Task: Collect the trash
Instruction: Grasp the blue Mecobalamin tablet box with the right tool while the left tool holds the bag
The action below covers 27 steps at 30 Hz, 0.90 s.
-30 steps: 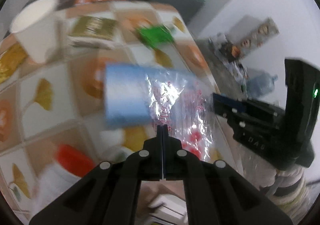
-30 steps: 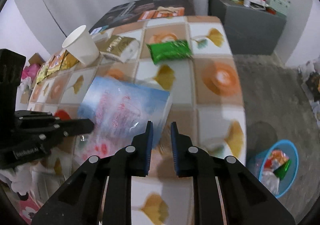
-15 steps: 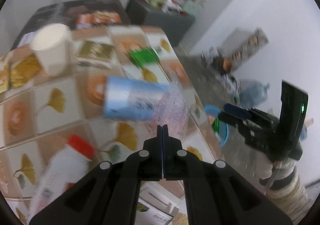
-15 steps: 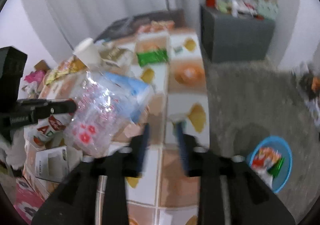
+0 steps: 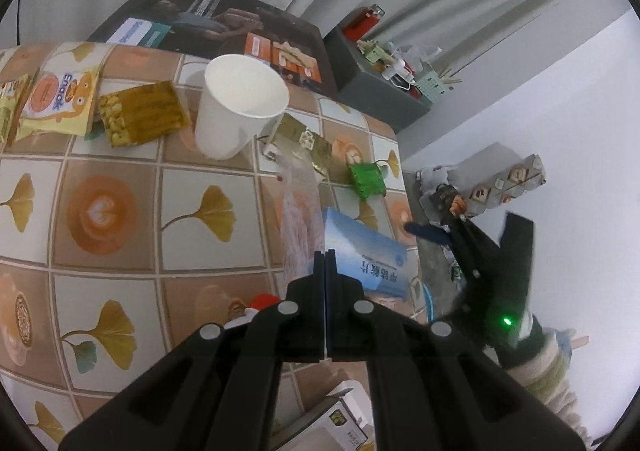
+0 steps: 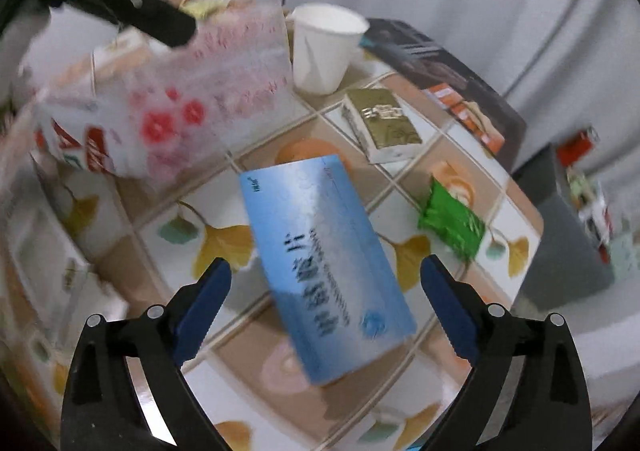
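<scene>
Left gripper (image 5: 325, 257) clamped shut, fingers pressed flat together on the edge of a clear plastic bag (image 5: 298, 219) printed with red flowers; bag hanging from the pinch above the tiled table (image 5: 120, 211), seen from the right wrist view as a blurred sheet (image 6: 192, 99) trailing below the dark fingertip at upper left. Right gripper (image 6: 324, 283) spread wide and opening further, blue pads well apart, nothing pressed between them. Blue box (image 6: 324, 263) with dark printed characters framed in the gap between those pads but touching neither, its long side tilted, lying free beside the bag's lower edge; whether resting on the table or in the air, cannot tell. Same blue box (image 5: 366, 255) in the left wrist view just beyond and right of the closed fingertips, next to the bag. Farther back on the table: white paper cup (image 5: 240, 107) upright, gold packet (image 6: 380, 123) just beside it, green wrapper (image 6: 454, 223) near the table's far edge, yellow snack bags (image 5: 60, 99) at the left.
</scene>
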{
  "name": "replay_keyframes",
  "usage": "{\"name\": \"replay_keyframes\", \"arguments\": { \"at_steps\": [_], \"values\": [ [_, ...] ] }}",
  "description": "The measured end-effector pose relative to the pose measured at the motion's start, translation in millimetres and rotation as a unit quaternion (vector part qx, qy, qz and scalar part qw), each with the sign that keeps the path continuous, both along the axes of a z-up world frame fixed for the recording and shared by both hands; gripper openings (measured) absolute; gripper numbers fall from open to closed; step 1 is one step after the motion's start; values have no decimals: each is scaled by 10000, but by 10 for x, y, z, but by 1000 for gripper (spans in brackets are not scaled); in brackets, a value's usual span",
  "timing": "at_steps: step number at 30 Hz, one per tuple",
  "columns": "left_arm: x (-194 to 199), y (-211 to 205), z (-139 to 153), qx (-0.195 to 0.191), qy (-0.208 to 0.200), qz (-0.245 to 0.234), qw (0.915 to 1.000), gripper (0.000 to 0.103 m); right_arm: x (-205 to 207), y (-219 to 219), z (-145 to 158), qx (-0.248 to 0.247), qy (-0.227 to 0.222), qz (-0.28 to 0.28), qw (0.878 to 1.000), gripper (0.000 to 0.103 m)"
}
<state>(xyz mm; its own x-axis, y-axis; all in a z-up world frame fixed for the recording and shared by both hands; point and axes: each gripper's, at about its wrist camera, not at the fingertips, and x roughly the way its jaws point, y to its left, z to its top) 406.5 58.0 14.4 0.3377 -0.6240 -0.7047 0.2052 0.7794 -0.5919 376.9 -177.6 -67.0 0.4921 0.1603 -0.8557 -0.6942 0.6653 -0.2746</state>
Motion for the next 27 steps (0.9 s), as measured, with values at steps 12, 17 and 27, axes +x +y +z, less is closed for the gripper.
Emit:
{"name": "replay_keyframes", "arguments": {
  "at_steps": [12,17,27],
  "values": [
    [25,-41,-71,-120,25,-153,9998,0,306,-32,-213,183,678,-126,9975,80],
    [15,-83,-62,-149,19,-186,9997,0,322,-99,-189,448,758,-352,9955,75],
    [-174,-282,133,-77,-108,-321,9994,0,10,-433,172,1524,567,-938,9822,74]
  ]
}}
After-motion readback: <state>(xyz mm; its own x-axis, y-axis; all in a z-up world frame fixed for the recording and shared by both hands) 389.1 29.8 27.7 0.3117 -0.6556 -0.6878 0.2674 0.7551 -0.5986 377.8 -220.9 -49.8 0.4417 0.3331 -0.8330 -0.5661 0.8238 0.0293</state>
